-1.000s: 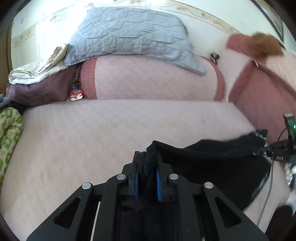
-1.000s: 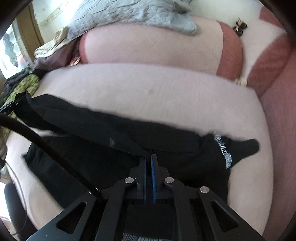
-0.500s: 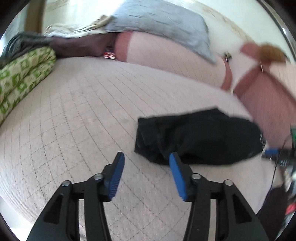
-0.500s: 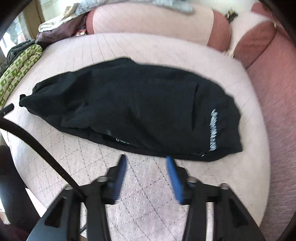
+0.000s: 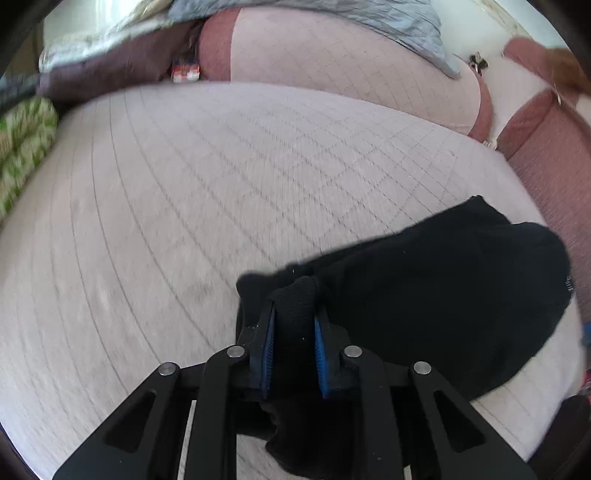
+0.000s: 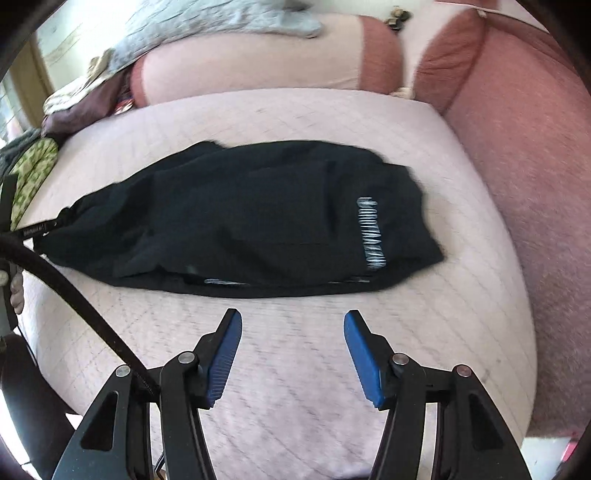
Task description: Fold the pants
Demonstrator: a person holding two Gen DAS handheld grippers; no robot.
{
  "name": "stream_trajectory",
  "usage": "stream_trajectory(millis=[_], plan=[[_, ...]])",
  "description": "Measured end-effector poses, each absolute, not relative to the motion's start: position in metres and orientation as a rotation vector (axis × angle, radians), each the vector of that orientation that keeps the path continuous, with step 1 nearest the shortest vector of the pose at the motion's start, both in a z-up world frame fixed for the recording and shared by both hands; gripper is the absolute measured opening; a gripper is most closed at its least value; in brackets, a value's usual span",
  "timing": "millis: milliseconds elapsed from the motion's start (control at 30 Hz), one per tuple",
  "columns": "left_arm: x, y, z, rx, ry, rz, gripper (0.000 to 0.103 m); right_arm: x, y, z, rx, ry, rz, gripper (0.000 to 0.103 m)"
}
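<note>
The black pants (image 6: 251,221) lie folded lengthwise on the pale quilted sofa seat (image 6: 295,369), with white lettering near their right end. My right gripper (image 6: 292,321) is open and empty, just in front of the pants' near edge. My left gripper (image 5: 294,314) is shut on the ribbed end of the pants (image 5: 424,295) at their left end; the fabric bunches between the blue pads. The left gripper also shows at the far left edge of the right wrist view (image 6: 40,230).
A pink bolster cushion (image 5: 351,74) with a grey quilted pillow (image 5: 369,18) runs along the back. A red-brown armrest (image 6: 535,166) bounds the right side. A green patterned cloth (image 5: 22,147) and piled clothes (image 5: 103,70) lie at the left. A black cable (image 6: 74,295) crosses the right wrist view.
Both grippers let go of the pants and opened half a second ago. Since then my left gripper has closed again on the pants' left end. The right gripper stays open.
</note>
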State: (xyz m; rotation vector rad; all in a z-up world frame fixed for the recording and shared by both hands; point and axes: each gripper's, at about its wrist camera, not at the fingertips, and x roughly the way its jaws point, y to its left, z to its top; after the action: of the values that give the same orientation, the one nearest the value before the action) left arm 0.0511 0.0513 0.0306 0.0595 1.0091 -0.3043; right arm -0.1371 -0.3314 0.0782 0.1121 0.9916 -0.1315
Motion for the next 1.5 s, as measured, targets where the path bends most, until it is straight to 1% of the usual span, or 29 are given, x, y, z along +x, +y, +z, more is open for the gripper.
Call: stream_trajectory(millis=[100,133,167,200,233,300,367,433,500,567,700,733,767,800,833,867,900,1000,1033,1067,1133,1167,1233,1300,1400,1433,1500], plan=[[0.062,0.052,0.039,0.094,0.978,-0.241,0.018,-0.140,-0.360,0.080,0.157,0.985,-0.192,0.062],[0.065,0.055,0.040,0.084,0.975,-0.216,0.020,-0.139,-0.367,0.080,0.175,0.986,-0.208,0.062],[0.066,0.059,0.040,0.067,0.979,-0.202,0.027,-0.137,-0.378,0.078,0.209,0.987,-0.227,0.062],[0.065,0.064,0.039,0.041,0.988,-0.196,0.031,-0.137,-0.388,0.077,0.237,0.985,-0.237,0.062],[0.062,0.069,0.037,0.007,0.996,-0.214,0.032,-0.135,-0.397,0.074,0.292,0.979,-0.250,0.062],[0.056,0.082,0.034,-0.045,1.016,-0.242,0.041,-0.134,-0.412,0.070,0.378,0.963,-0.260,0.063],[0.049,0.100,0.033,-0.112,1.032,-0.241,0.044,-0.132,-0.422,0.066,0.435,0.943,-0.286,0.066],[0.037,0.119,0.035,-0.214,1.035,-0.250,0.045,-0.130,-0.436,0.064,0.480,0.909,-0.325,0.067],[0.023,0.124,0.044,-0.256,1.009,-0.233,0.045,-0.127,-0.449,0.060,0.515,0.876,-0.370,0.069],[0.010,0.113,0.059,-0.236,0.959,-0.244,0.045,-0.124,-0.456,0.056,0.538,0.865,-0.398,0.070],[-0.007,0.075,0.076,-0.232,0.904,-0.317,0.052,-0.104,-0.456,0.046,0.558,0.877,-0.389,0.070],[-0.010,0.065,0.077,-0.224,0.885,-0.321,0.053,-0.101,-0.453,0.043,0.551,0.887,-0.380,0.068],[-0.013,0.054,0.077,-0.211,0.868,-0.323,0.053,-0.097,-0.450,0.040,0.538,0.899,-0.370,0.048],[-0.012,0.048,0.075,-0.206,0.864,-0.323,0.054,-0.093,-0.448,0.039,0.523,0.905,-0.369,0.037],[-0.010,0.039,0.071,-0.203,0.868,-0.327,0.056,-0.091,-0.449,0.038,0.514,0.900,-0.389,0.033],[-0.009,0.035,0.067,-0.201,0.876,-0.332,0.062,-0.092,-0.450,0.038,0.516,0.886,-0.397,0.030],[-0.005,0.034,0.061,-0.195,0.889,-0.332,0.065,-0.095,-0.451,0.037,0.522,0.874,-0.405,0.030],[0.006,0.040,0.031,-0.166,0.970,-0.287,0.065,-0.101,-0.453,0.038,0.526,0.845,-0.440,0.029],[0.003,0.044,0.026,-0.172,0.962,-0.297,0.065,-0.102,-0.454,0.039,0.516,0.839,-0.455,0.034],[-0.002,0.045,0.026,-0.167,0.930,-0.312,0.065,-0.103,-0.454,0.039,0.508,0.840,-0.473,0.044],[-0.009,0.040,0.026,-0.115,0.900,-0.321,0.065,-0.106,-0.456,0.037,0.507,0.847,-0.510,0.054],[-0.012,0.037,0.025,-0.084,0.886,-0.316,0.066,-0.108,-0.457,0.037,0.515,0.846,-0.518,0.057],[-0.016,0.030,0.024,-0.039,0.870,-0.312,0.071,-0.111,-0.457,0.038,0.514,0.840,-0.545,0.062],[-0.019,0.024,0.024,0.006,0.863,-0.311,0.076,-0.115,-0.454,0.041,0.488,0.829,-0.572,0.063],[-0.024,0.020,0.023,0.033,0.860,-0.300,0.077,-0.127,-0.441,0.060,0.407,0.750,-0.674,0.063],[-0.024,0.022,0.024,0.027,0.860,-0.301,0.077,-0.138,-0.434,0.072,0.356,0.683,-0.742,0.067],[-0.026,0.026,0.027,-0.001,0.855,-0.302,0.077,-0.153,-0.419,0.090,0.349,0.593,-0.738,0.068]])
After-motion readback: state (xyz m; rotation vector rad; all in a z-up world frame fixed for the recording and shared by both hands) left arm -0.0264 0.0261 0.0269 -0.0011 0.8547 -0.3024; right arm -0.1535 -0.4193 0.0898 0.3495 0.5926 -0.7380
